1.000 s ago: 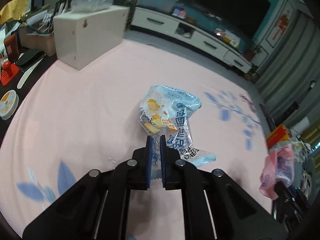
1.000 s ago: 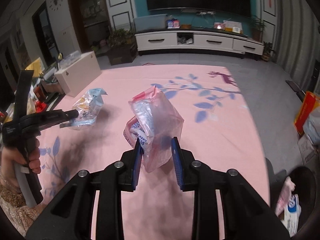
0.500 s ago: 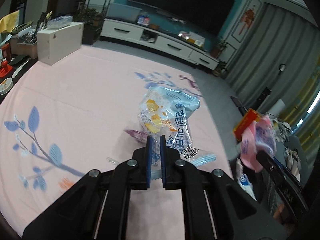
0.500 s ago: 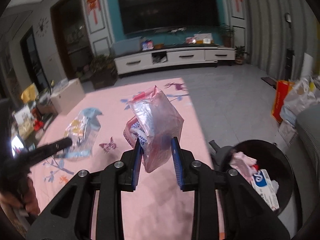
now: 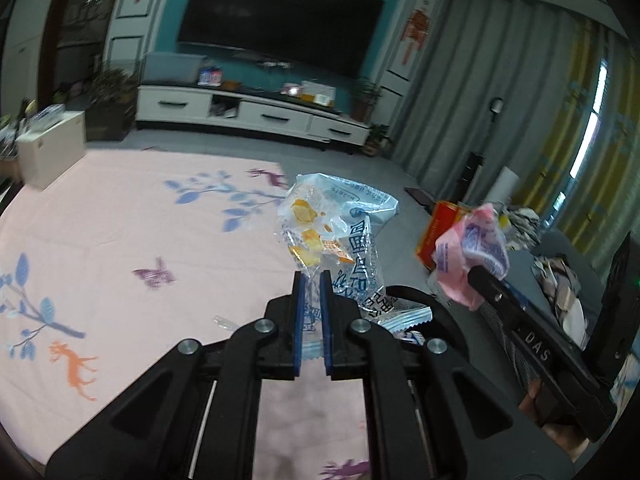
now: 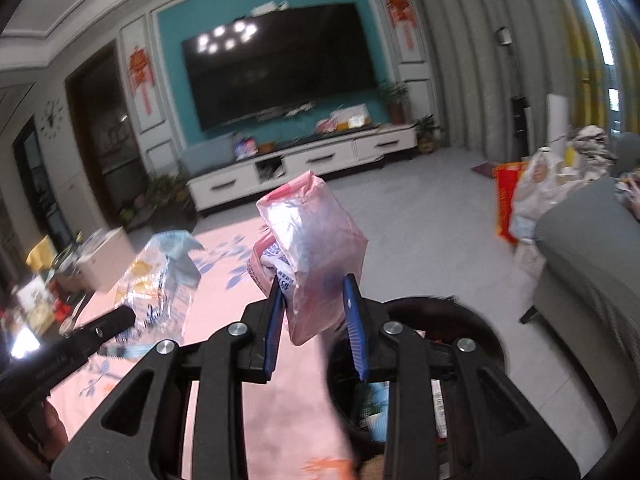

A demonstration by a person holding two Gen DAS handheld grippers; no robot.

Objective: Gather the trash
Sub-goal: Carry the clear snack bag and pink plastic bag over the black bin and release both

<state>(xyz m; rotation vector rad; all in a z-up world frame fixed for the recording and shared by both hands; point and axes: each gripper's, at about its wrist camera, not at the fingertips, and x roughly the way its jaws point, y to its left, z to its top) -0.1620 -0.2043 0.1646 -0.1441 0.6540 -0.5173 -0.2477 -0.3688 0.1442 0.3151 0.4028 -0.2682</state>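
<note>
My left gripper (image 5: 311, 280) is shut on a clear blue-printed snack bag (image 5: 336, 236) with yellow pieces inside and holds it in the air. My right gripper (image 6: 312, 284) is shut on a crumpled pink plastic bag (image 6: 312, 248) and holds it above a black round trash bin (image 6: 460, 344) with trash inside. The bin's rim also shows in the left wrist view (image 5: 436, 312), just beyond the snack bag. The pink bag (image 5: 468, 256) and right gripper (image 5: 480, 274) show at right in the left wrist view. The snack bag (image 6: 160, 280) shows at left in the right wrist view.
A pink rug with blue leaves (image 5: 140, 248) covers the floor. A white box (image 5: 52, 152) stands at the rug's far left. A grey sofa (image 6: 592, 272) stands right of the bin. A red bag (image 5: 440, 232) and clutter lie beyond it. A TV cabinet (image 6: 304, 168) lines the far wall.
Both grippers have swung right and lifted with their bags. The trash bin has come close under the right gripper and into the left wrist view.
</note>
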